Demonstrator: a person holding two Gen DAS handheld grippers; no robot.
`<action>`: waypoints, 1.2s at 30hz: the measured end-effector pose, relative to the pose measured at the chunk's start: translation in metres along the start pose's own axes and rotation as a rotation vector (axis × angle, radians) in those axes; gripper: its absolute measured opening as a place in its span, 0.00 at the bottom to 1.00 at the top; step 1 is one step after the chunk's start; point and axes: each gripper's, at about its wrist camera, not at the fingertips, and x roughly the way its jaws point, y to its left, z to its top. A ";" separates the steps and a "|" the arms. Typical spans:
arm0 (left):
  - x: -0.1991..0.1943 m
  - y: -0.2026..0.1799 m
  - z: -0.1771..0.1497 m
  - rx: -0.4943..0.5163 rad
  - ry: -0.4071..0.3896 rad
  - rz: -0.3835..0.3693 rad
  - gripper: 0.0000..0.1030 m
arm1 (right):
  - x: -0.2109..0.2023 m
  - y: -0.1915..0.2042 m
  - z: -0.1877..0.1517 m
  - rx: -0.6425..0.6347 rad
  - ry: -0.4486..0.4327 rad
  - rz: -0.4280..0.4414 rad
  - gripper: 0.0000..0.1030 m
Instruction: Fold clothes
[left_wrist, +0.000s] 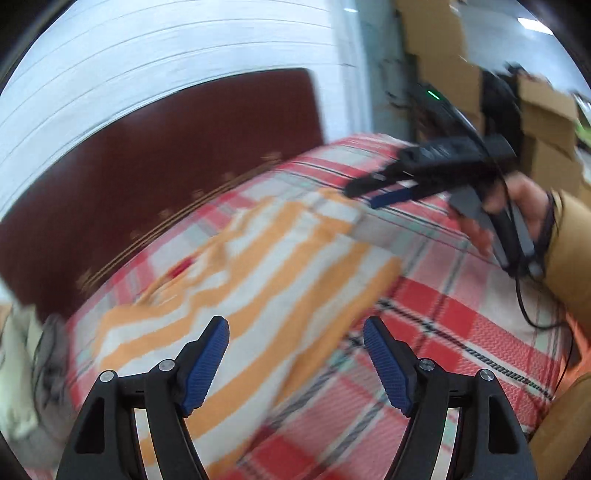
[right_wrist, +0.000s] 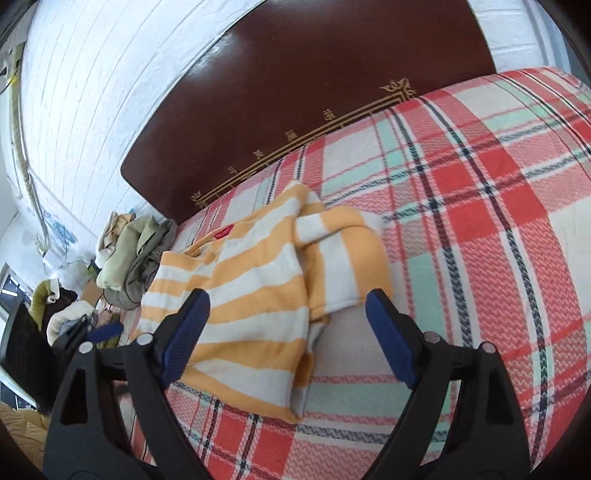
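An orange-and-white striped garment (left_wrist: 266, 258) lies partly folded on the plaid bed cover (left_wrist: 443, 314). My left gripper (left_wrist: 295, 325) hovers open over its near edge, nothing between the blue pads. In the right wrist view the same garment (right_wrist: 258, 280) lies with one side folded over, a red label near its collar. My right gripper (right_wrist: 288, 295) stands wide open just above the garment, pads apart from the cloth. From the left wrist view, the right gripper (left_wrist: 364, 195) reaches over the garment's far corner, held by a hand (left_wrist: 528, 210).
A dark red headboard (right_wrist: 314, 74) and a white brick wall bound the bed's far end. A pile of other clothes (right_wrist: 136, 251) sits off the bed's left edge. Cardboard boxes (left_wrist: 546, 122) stand beyond the right side. A black cable (left_wrist: 524, 302) trails over the cover.
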 end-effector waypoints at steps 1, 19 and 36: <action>0.009 -0.008 0.004 0.034 0.008 -0.004 0.75 | -0.001 -0.002 0.001 0.005 -0.001 -0.004 0.85; 0.101 -0.011 0.030 0.041 0.164 -0.060 0.76 | 0.053 -0.014 0.019 0.027 0.083 0.049 0.85; 0.098 0.010 0.031 -0.064 0.148 -0.032 0.57 | 0.085 0.000 0.023 -0.042 0.145 0.070 0.56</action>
